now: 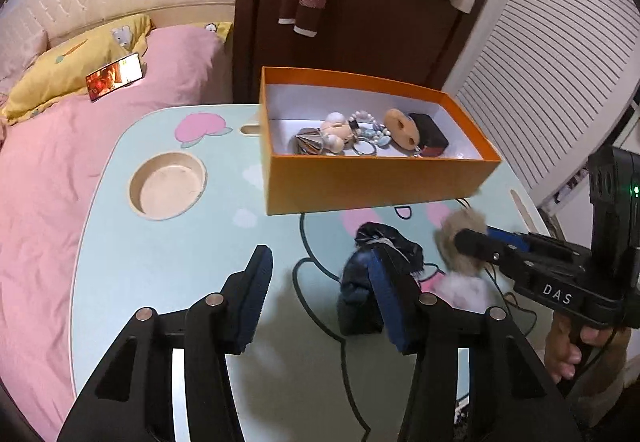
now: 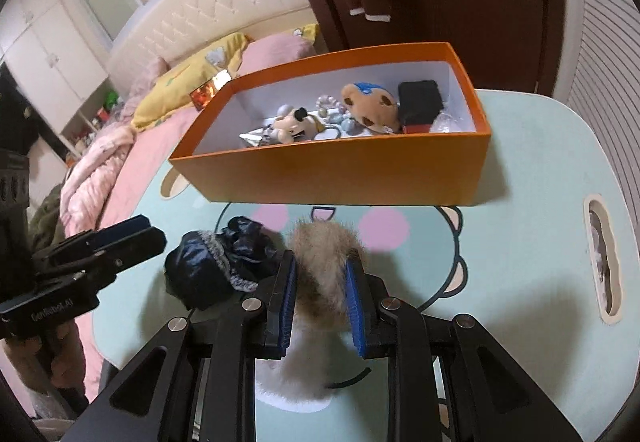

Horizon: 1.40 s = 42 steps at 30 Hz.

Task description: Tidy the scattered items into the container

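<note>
Right hand-held gripper [image 2: 320, 282]: 1 fur pompom [image 2: 324, 262]

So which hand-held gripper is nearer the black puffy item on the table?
Left. The left hand-held gripper is open right beside the black puffy item. The right hand-held gripper sits further off, shut on the fur pompom.

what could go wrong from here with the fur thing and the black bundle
1. The right gripper pinches only soft fur on the fur pompom; it may slip free before reaching the orange box.
2. The black bundle lies against one pad of the open left gripper, not between both, so closing might push it away.
3. Both grippers work close together over the table and may bump.
</note>
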Each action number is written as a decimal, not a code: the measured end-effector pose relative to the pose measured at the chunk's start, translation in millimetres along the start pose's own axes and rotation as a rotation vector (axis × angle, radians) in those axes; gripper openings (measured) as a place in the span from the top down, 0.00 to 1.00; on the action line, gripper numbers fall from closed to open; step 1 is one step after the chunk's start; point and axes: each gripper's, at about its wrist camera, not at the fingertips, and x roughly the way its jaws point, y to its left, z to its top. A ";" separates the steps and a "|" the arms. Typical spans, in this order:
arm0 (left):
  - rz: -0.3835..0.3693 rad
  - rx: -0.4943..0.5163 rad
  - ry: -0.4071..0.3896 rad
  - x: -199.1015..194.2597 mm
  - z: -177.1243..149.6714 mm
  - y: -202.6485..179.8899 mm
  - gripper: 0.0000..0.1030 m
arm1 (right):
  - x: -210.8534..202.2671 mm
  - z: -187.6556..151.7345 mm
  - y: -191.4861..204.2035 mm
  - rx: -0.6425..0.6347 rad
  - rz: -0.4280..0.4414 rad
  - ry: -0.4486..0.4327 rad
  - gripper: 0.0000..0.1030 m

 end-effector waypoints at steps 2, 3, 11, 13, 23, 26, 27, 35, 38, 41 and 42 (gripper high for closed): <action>0.005 -0.008 0.005 1.9 0.0 1.4 0.50 | 0.4 -0.2 -5.5 0.014 0.004 -0.002 0.79; 0.008 -0.007 0.007 2.4 -0.5 1.3 0.50 | -0.9 -0.4 -8.6 0.027 0.007 -0.007 0.79; -0.020 0.016 0.008 2.2 1.6 -4.7 0.50 | -29.2 10.6 -20.0 0.054 0.036 -0.071 0.79; -0.022 0.026 0.008 2.9 4.2 -8.0 0.50 | -41.1 17.8 -14.4 0.022 0.058 -0.104 0.79; -0.035 0.019 0.023 9.3 7.5 -13.3 0.50 | -41.4 63.9 -6.9 -0.050 -0.015 -0.174 0.79; -0.027 0.030 0.023 8.3 5.9 -15.6 0.50 | -24.3 80.0 -13.8 -0.004 -0.010 -0.172 0.79; -0.027 0.031 0.021 7.1 5.3 -15.4 0.50 | -16.8 83.2 -15.3 0.002 -0.014 -0.166 0.79; -0.042 -0.027 0.020 3.9 18.4 -0.2 0.50 | 24.2 83.9 -21.4 0.002 -0.055 -0.074 0.60; -0.067 -0.046 0.013 2.2 30.6 3.0 0.50 | 17.0 82.6 -27.4 0.041 -0.049 -0.116 0.41; -0.044 -0.013 -0.016 -0.5 44.2 -1.1 0.50 | 2.0 86.3 -36.0 0.071 -0.058 -0.170 0.41; -0.043 -0.001 -0.023 -1.1 48.9 -2.5 0.50 | -1.4 88.8 -39.2 0.080 -0.074 -0.178 0.41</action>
